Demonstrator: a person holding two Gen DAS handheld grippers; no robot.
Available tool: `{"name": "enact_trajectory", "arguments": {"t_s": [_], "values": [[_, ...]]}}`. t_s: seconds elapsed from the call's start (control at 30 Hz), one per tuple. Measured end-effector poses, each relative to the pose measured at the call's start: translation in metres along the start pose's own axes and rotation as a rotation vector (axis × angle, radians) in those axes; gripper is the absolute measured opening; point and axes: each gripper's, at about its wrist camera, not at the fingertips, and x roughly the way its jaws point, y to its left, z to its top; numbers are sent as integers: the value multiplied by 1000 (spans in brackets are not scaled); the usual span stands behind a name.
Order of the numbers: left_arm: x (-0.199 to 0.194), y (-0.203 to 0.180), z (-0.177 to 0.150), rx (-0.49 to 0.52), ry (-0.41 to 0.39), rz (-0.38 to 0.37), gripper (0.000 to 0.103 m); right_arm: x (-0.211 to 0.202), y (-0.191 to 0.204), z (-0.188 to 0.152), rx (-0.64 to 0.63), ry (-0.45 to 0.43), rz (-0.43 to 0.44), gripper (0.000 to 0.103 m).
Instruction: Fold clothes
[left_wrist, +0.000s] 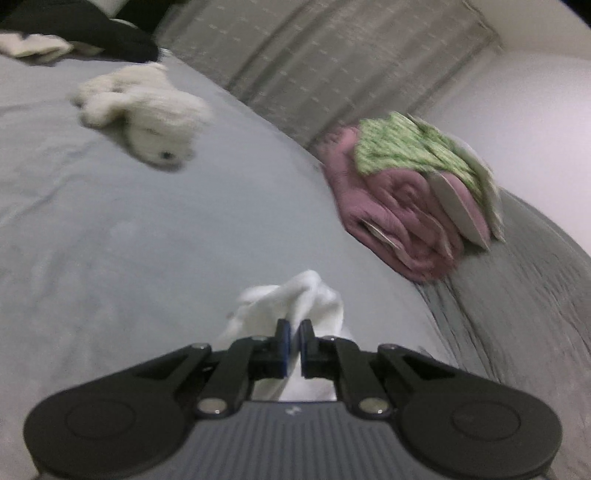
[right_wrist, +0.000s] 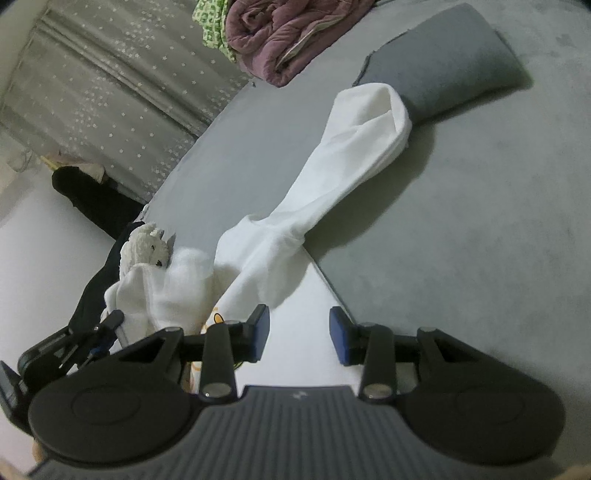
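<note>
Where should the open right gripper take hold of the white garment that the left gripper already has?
Probably the raised far end of the white garment, near the grey pillow. The cloth stands up there in a thick fold, clear of the bed, so the right gripper could reach forward and close across it from above. The left gripper is shut on the near end, so the garment would stretch between them.

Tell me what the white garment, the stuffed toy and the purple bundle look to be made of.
White garment: soft matte knit, probably cotton; it drapes limply.
Stuffed toy: cream plush, nubbly pile.
Purple bundle: padded, quilted fabric with puffy rolls, perhaps velvety; blur leaves that open.
</note>
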Motion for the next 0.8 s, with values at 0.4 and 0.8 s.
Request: {"name": "enact_trajectory", "arguments": {"t_s": [0.4, 0.8], "values": [[17, -40, -77, 198, 248, -94, 5, -3, -5, 5, 37, 7, 14, 40], [-2, -52, -118, 409, 364, -101, 10, 2, -7, 5, 63, 46, 43, 40]]}}
